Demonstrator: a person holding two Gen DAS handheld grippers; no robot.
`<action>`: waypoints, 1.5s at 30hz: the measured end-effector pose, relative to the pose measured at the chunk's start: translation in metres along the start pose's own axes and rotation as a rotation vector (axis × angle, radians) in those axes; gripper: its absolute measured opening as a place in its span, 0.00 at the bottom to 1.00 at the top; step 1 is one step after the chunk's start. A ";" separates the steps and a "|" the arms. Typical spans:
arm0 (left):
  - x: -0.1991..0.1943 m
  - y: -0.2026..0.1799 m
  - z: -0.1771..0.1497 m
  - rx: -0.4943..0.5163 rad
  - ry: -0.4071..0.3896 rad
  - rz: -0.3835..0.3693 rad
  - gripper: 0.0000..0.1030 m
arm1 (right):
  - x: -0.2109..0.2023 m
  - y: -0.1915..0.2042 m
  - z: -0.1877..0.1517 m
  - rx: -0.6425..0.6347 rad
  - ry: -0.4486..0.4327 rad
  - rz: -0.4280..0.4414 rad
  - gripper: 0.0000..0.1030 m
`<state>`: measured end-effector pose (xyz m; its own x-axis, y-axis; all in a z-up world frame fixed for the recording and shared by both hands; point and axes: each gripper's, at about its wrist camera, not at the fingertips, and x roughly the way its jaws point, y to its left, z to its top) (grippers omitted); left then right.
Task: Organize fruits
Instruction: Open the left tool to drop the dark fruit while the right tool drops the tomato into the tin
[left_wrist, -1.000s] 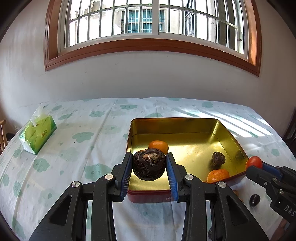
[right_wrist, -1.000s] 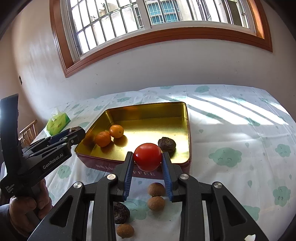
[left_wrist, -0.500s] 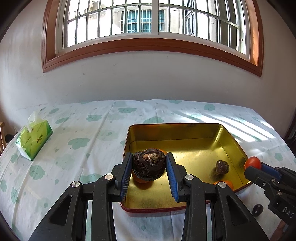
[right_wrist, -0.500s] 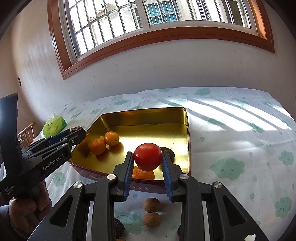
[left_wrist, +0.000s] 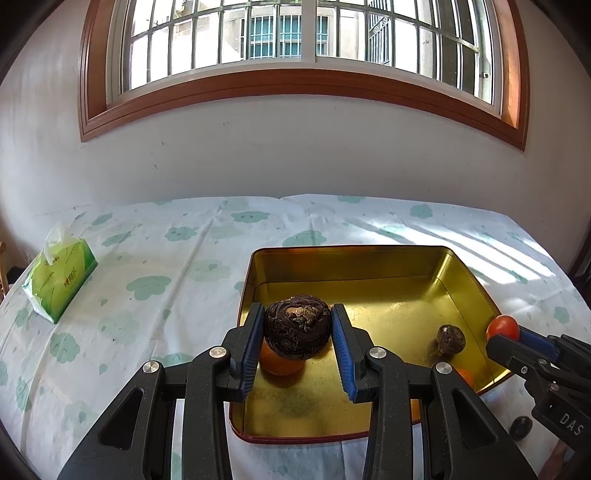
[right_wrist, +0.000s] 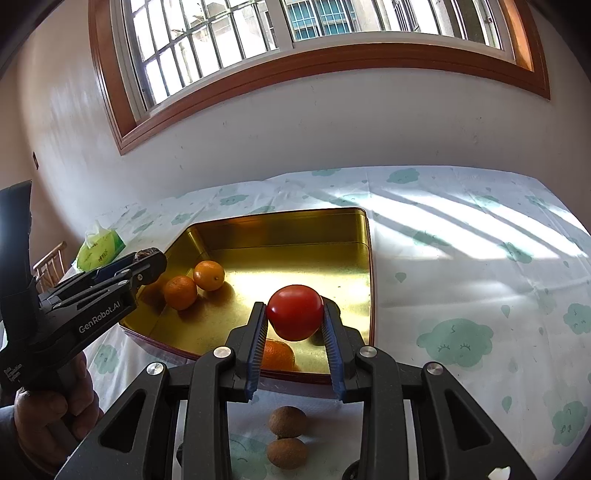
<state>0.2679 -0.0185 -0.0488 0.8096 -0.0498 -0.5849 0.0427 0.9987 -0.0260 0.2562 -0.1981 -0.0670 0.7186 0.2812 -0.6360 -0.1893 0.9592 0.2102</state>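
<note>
Gold-lined tin (left_wrist: 354, 260) on a cloud-print tablecloth (left_wrist: 147, 280). Left gripper (left_wrist: 297, 332) clamped on a dark, wrinkled fruit (left_wrist: 297, 326), held above the tin's near left part, over an orange (left_wrist: 279, 363). Right gripper (right_wrist: 294, 317) clamped on a red tomato (right_wrist: 294, 312) above the tin's near edge. Two oranges (right_wrist: 194, 284) in the tin; two brown fruits (right_wrist: 287, 437) on the cloth just outside it.

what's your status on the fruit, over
Left gripper shut on dark fruit. Right gripper shut on tomato. Both over tin; oranges beneath.
</note>
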 end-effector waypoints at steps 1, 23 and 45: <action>0.001 0.000 0.000 0.001 0.001 0.000 0.36 | 0.001 0.000 0.000 0.001 0.001 0.001 0.27; 0.023 0.002 -0.001 -0.001 0.025 -0.003 0.36 | 0.016 -0.001 -0.003 0.002 0.023 0.004 0.27; 0.035 0.004 -0.002 -0.005 0.032 0.005 0.51 | 0.026 0.000 0.000 0.002 0.000 0.020 0.33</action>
<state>0.2953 -0.0160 -0.0712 0.7908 -0.0451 -0.6105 0.0357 0.9990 -0.0275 0.2748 -0.1908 -0.0830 0.7150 0.3002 -0.6314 -0.2024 0.9533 0.2240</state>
